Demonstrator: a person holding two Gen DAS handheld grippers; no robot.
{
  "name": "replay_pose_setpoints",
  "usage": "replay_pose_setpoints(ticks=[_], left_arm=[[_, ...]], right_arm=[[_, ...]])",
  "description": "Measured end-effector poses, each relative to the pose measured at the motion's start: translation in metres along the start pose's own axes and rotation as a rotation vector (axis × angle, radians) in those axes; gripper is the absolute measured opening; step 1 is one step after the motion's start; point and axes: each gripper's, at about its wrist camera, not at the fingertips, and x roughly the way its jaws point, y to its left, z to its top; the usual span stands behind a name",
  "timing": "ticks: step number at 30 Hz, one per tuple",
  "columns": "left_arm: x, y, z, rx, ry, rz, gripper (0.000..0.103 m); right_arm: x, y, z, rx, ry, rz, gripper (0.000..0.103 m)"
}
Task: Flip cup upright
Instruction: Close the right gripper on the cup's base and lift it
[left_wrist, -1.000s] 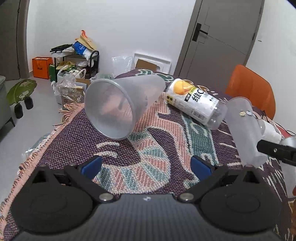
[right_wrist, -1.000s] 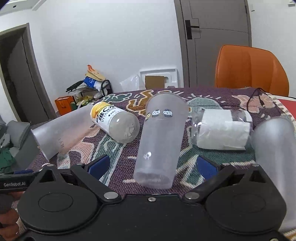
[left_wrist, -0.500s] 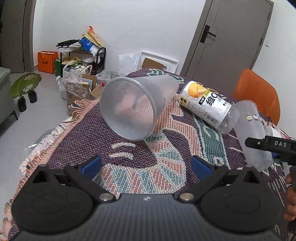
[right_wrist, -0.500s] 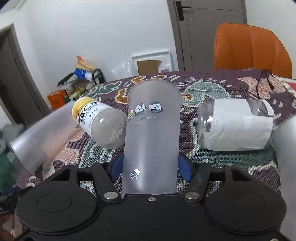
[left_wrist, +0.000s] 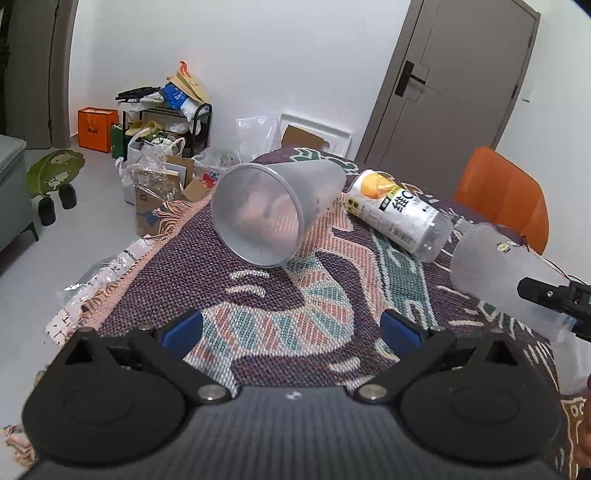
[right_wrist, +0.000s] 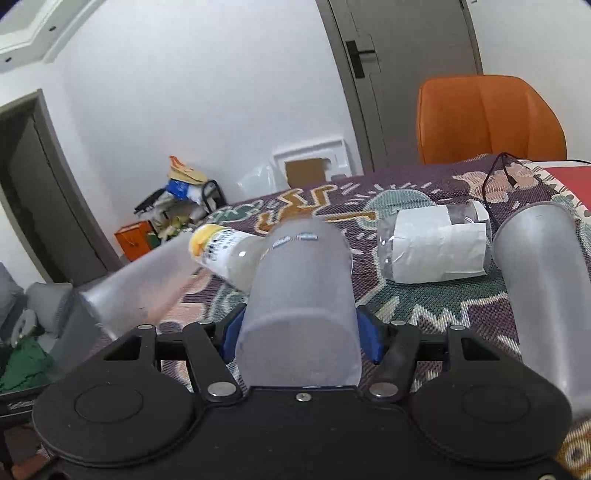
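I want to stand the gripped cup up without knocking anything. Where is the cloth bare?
The widest bare patch of cloth lies ahead of the left claw, bordered by the wide frosted cup and orange-label bottle. Around the right claw it is crowded: the gripped cup, white-label bottle and another frosted cup lie close together.

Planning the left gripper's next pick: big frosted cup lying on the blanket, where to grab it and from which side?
Grip the frosted cup across its tapered body behind the rim, coming from the near side with the left gripper open. It lies on its side, wide mouth facing the camera, base pointing away. The bottle lies close on its right, so probably keep the fingers toward the mouth end.
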Motion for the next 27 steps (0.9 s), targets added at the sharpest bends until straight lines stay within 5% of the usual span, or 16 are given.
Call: replay_pose_setpoints(ticks=[27], left_arm=[[-0.054,-0.011,-0.018,0.031,-0.053,-0.024,0.101]], right_arm=[[-0.084,0.015,-0.051,0.039,-0.114,0.071,0.057]])
